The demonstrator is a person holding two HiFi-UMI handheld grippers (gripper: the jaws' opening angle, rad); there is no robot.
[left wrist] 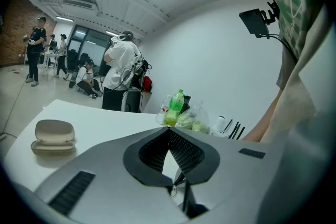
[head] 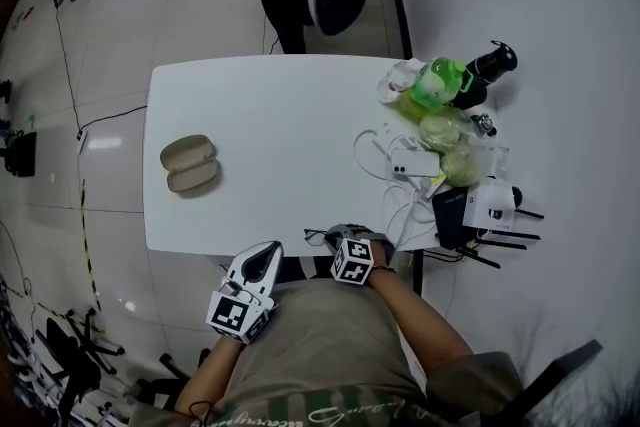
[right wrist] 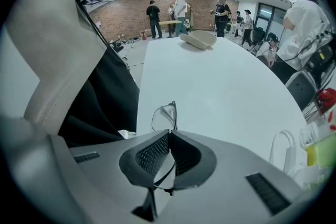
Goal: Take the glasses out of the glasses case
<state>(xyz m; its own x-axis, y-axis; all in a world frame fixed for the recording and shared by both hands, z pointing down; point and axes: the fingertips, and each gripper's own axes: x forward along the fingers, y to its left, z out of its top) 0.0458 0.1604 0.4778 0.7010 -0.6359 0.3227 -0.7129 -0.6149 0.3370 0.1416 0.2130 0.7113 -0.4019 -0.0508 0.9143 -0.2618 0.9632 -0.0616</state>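
While the right gripper (head: 338, 241) hung at the surface's (head: 290, 115) 6 o'clock edge, its fingers were clamped on the thin frame of the glasses (right wrist: 164, 116), one lens poking out past the tips. Glasses case (head: 190, 164) lay open toward 9 o'clock, looked empty, well apart from the glasses, so the take-out seemed approx. done. Left gripper (head: 262, 260) sat just off the near edge at 7 o'clock, fingers together w/ nothing between them. Risks, imo: the grip was on a narrow bit of wire, so a twist could let the glasses swivel or slip; being right at the edge, a drop could hit the floor, not the surface; too hard a squeeze might bend the frame
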